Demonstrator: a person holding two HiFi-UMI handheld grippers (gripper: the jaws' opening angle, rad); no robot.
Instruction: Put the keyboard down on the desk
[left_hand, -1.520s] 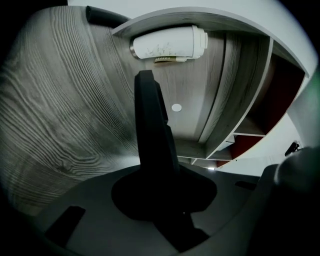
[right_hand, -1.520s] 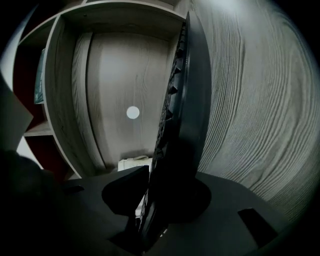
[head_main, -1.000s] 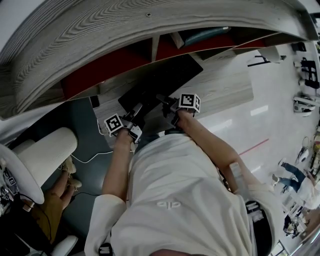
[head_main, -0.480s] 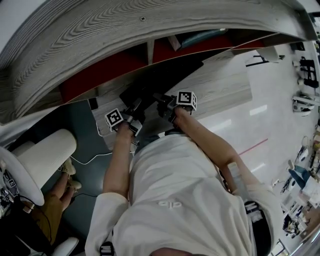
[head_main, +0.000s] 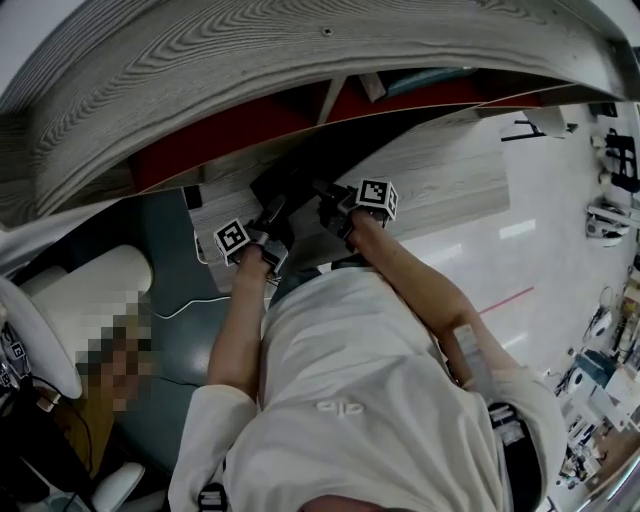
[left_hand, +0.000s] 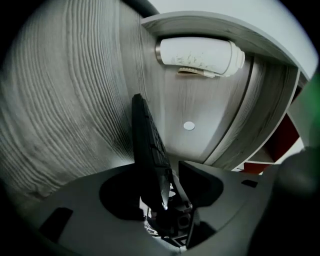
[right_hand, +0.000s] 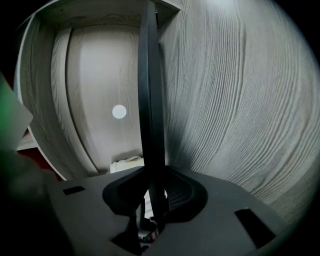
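While the black keyboard (head_main: 300, 178) lies on or just above the wooden desk (head_main: 440, 185) at the head view's 12 o'clock, the left gripper (head_main: 268, 228) meets its 7 o'clock edge and the right gripper (head_main: 335, 205) its 4 o'clock edge. Left gripper view: the jaws are opening wide around the keyboard, the 3 o'clock pad clear of it. Right gripper view: the jaws are closing, pressing on the keyboard's edge.

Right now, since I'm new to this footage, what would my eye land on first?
A black keyboard sits between both grippers at the pale wooden desk, mid-frame in the head view. On the left gripper the jaws are opening, with a gap beside the keyboard. On the right gripper they are closing tight on it.
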